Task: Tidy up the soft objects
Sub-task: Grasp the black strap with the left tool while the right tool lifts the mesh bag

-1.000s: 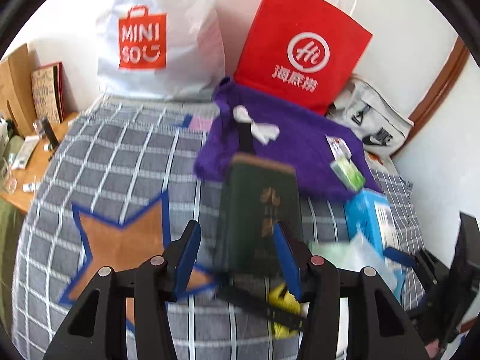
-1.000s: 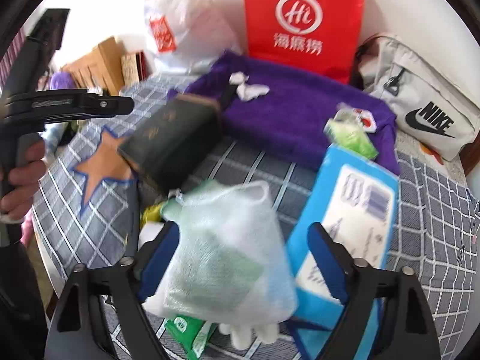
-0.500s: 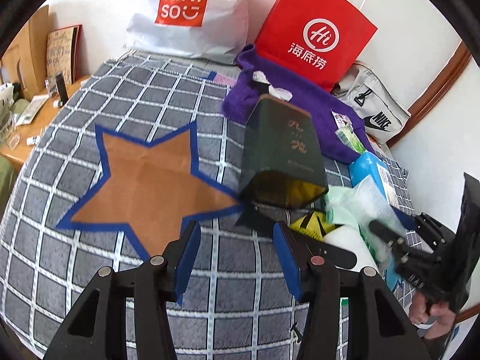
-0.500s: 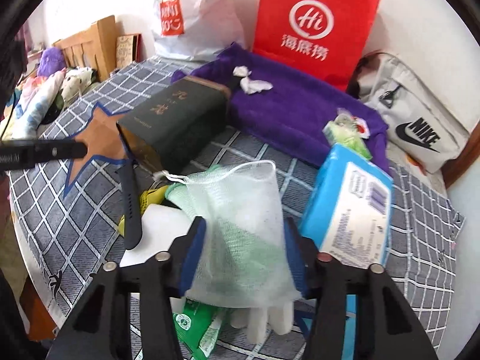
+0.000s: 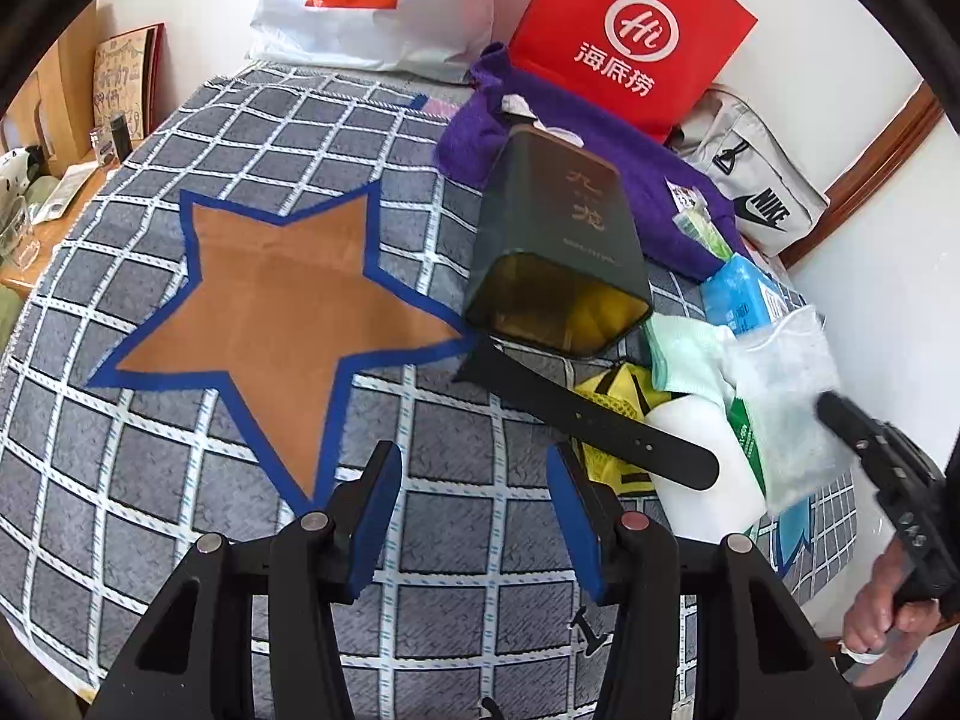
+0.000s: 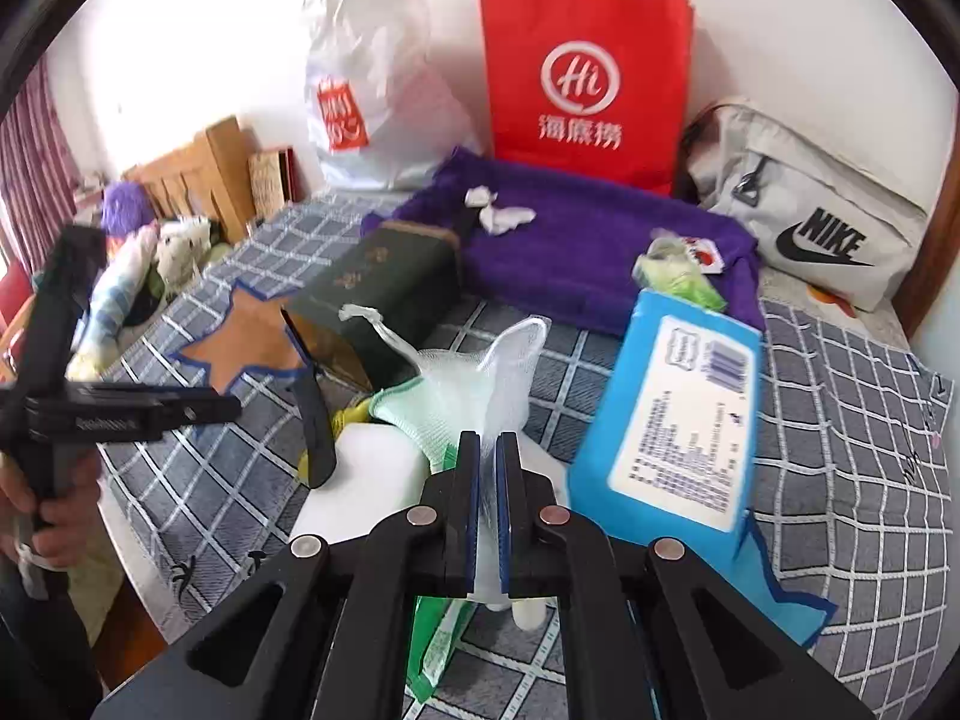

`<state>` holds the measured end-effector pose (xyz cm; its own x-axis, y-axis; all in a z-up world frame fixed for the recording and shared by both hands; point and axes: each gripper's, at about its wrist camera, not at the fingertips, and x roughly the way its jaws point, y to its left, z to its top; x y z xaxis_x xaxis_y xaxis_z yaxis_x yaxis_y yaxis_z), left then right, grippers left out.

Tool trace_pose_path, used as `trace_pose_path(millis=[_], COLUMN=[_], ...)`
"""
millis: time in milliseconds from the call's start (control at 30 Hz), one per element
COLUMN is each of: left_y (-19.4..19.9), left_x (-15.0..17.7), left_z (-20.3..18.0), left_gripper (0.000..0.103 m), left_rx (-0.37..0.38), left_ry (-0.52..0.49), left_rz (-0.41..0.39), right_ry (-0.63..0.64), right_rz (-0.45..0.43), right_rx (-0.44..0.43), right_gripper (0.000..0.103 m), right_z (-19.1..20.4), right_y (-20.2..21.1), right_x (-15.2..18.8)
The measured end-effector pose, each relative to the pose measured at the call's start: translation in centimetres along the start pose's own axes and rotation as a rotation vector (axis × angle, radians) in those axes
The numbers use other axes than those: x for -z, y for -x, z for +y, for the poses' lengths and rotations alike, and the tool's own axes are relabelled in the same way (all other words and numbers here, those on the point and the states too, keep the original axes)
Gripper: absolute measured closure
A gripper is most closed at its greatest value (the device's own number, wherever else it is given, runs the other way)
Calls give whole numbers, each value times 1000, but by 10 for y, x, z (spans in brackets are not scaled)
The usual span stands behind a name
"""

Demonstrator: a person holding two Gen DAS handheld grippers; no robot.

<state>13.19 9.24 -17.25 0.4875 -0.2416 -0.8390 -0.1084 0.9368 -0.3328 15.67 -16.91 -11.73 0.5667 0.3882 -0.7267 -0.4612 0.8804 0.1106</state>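
While the left tool (image 5: 474, 504) has backed off from the tin (image 5: 558, 252) and hangs with its jaws apart and empty over the bed (image 5: 150, 468), the right tool (image 6: 487, 480) has snapped together on the mesh pouch (image 6: 480, 378). That pinch wasn't there a moment ago! The pouch sits bunched in the pile beside the blue pack (image 6: 678, 414), so a lift looks next.

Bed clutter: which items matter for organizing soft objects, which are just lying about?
Job:
right claw shut on white mesh bag
mint cloth
purple towel

Lying about:
dark green tin
black strap
red paper bag
Nike pouch
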Motion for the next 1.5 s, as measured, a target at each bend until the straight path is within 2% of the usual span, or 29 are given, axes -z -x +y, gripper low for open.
trace_pose_path(millis=[167,367,500,700,800,867,900,933,1133,1233,1267,1300,1367,1433,1500], left_y=[-7,-23,-41,-52,-53,-52,-49,-45,-28,-27,-29,-31,-39,-46,-53], left_x=[0,-6,-11,-15,-14,-13,-13,-13,-10,-9,-9,-8,-8,-8,-6], left_z=[-10,-23,-29,-26,-29,-27,-26,-25,-8,2,5,5,1,-4,-7], left_gripper=[55,55,55,57,62,87,92,103,103,102,99,96,74,68,68], left_rx=[47,126,146,165,149,188,201,192,96,130,159,180,226,247,248], left_ry=[18,81,127,254,240,253,257,256,212,232,263,281,308,322,354], left_rz=[20,48,78,48,34,30,24,23,37,73,82,89,106,107,99], right_ry=[-18,-50,-91,-185,-203,-199,-195,-192,-180,-176,-179,-182,-195,-203,-201], right_rz=[-46,-32,12,85,99,100,101,101,98,102,103,103,99,86,61], right_rx=[3,23,47,49,39,34,32,30,26,49,51,50,52,48,54], right_gripper=[98,98,98,97,96,96,96,96,96,96,95,91,77,49,40], right_z=[-10,-28,-47,-78,-83,-82,-81,-79,-72,-72,-73,-74,-76,-78,-77], right_y=[29,53,58,44,37,35,33,32,28,26,27,27,30,36,42], right_x=[11,45,73,104,109,110,109,108,105,105,106,105,104,104,104])
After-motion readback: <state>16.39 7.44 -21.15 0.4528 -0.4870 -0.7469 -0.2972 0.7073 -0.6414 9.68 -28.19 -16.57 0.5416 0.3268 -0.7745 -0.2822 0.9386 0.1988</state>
